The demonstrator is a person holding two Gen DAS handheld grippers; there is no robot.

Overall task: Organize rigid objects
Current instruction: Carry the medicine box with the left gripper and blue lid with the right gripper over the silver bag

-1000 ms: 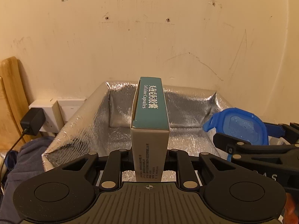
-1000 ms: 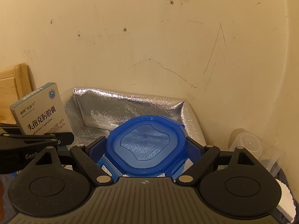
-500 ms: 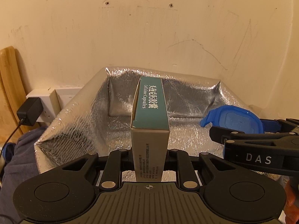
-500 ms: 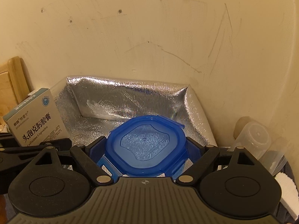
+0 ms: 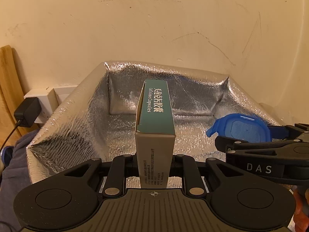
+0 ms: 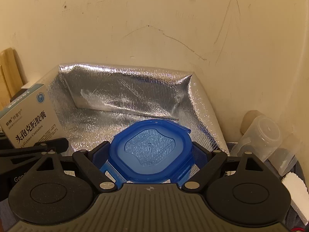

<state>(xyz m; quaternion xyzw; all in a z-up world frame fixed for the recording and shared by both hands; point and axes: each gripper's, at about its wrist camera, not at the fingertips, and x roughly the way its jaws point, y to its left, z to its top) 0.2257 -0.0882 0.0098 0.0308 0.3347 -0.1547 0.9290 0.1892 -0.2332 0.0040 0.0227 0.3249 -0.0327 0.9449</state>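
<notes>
My left gripper (image 5: 154, 158) is shut on a teal and grey medicine box (image 5: 154, 123), held on edge over the near rim of an open silver foil-lined bin (image 5: 63, 119). The box also shows in the right wrist view (image 6: 29, 121) at the left. My right gripper (image 6: 151, 152) is shut on a blue lidded plastic container (image 6: 152, 150), held over the bin's near right part (image 6: 135, 96). In the left wrist view the container (image 5: 243, 127) and the right gripper sit at the right. The bin's floor looks bare.
A cream wall stands right behind the bin. A wall socket with a black charger (image 5: 27, 112) and a wooden board (image 5: 7, 89) are at the left. Dark cloth (image 5: 15, 154) lies under the bin's left side. Clear plastic cups (image 6: 264, 137) lie at the right.
Both grippers have moved forward and lower toward the bin with their objects still held. The bin looks larger and more of its floor shows.
</notes>
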